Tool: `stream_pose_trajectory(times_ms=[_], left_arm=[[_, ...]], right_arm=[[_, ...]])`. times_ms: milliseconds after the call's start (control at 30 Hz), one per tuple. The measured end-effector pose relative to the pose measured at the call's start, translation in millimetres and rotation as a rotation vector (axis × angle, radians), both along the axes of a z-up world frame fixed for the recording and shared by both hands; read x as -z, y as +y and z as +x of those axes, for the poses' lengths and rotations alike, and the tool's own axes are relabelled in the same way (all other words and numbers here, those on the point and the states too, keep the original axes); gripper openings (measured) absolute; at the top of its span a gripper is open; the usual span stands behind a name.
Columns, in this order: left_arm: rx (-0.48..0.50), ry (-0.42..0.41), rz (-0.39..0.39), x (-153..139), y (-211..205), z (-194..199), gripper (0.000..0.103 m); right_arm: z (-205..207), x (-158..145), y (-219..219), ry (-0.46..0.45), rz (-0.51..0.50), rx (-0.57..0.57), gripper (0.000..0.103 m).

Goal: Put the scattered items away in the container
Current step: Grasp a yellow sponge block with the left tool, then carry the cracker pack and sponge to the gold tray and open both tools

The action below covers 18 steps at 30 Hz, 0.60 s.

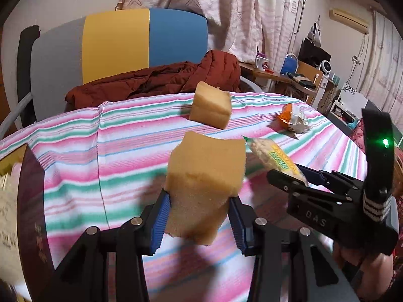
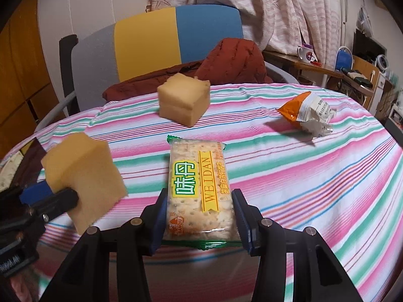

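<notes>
My left gripper (image 1: 200,209) is shut on a tan sponge block (image 1: 206,166), which it holds above the striped tablecloth (image 1: 100,151); both blue pads dent the block's sides. My right gripper (image 2: 200,216) is shut on a cracker packet (image 2: 199,183) with green and yellow print, also held off the cloth. In the left wrist view the right gripper (image 1: 302,178) and its packet (image 1: 274,158) hang just right of the sponge. A second sponge block (image 2: 183,100) and an orange-and-white wrapper (image 2: 307,113) lie farther back on the table. A dark maroon container (image 1: 30,201) shows at the left edge.
Behind the table stands a chair (image 1: 118,42) with a grey, yellow and blue back and a rust-red jacket (image 1: 156,80) draped over its seat. A cluttered wooden desk (image 1: 284,75) with a mug stands at the back right. Curtains hang behind.
</notes>
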<state>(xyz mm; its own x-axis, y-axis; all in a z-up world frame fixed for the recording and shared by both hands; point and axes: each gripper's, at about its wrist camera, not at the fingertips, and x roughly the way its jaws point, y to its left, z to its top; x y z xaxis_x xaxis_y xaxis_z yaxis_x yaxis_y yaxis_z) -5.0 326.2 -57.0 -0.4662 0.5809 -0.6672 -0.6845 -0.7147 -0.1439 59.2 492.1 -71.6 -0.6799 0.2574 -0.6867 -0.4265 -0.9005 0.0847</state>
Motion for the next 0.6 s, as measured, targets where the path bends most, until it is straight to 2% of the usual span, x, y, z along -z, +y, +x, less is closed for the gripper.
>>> stream_pose_trajectory(times_ms=[367,600], left_arm=[[0.009,0.008,0.027,-4,-47,42,0.044],[-0.032,0.031,0.077,-18,-89,59,0.044]], right_arm=[[32,10,-50,0.013,-0.134,-0.058,0.049],[38,-3,-89,0.043,-0.179,-0.136,0.049]])
